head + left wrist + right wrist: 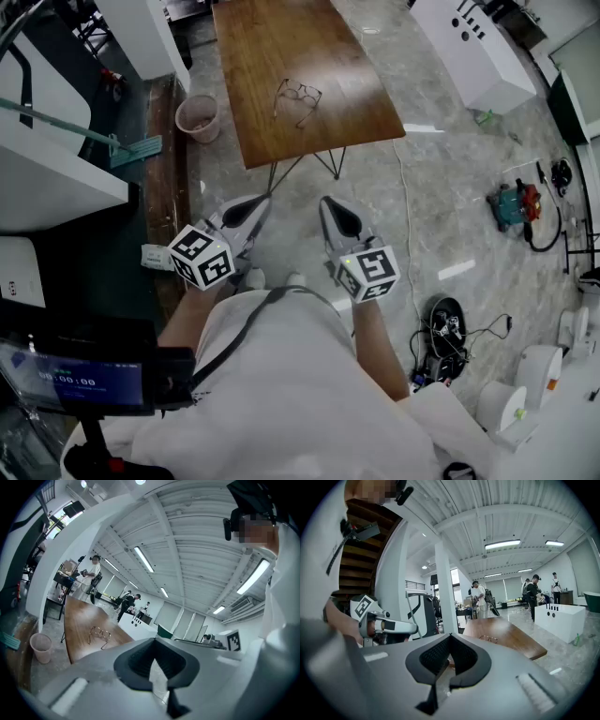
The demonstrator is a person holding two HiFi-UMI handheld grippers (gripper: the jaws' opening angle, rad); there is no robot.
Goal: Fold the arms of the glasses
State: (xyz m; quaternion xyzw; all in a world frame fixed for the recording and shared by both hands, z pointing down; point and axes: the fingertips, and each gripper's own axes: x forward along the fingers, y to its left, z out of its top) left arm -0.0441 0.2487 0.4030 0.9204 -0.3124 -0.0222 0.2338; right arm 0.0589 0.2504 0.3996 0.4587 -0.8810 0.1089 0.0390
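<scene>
A pair of thin wire-framed glasses (298, 97) lies with its arms spread on the brown wooden table (281, 47), near the table's front edge. Both grippers hang in the air over the floor, well short of the table and apart from the glasses. My left gripper (251, 208) is shut with nothing in it, and so is my right gripper (336, 212). In the left gripper view the glasses (100, 634) show to the left beyond the shut jaws (154, 663). From the right gripper view, the glasses (489, 639) lie on the table to the right past the shut jaws (449, 660).
A pink bucket (198, 117) stands on the floor left of the table. A white box (473, 47) stands at the right. Power tools and cables (520, 206) lie on the marble floor at the right. White machines (47, 159) line the left side. People stand far behind.
</scene>
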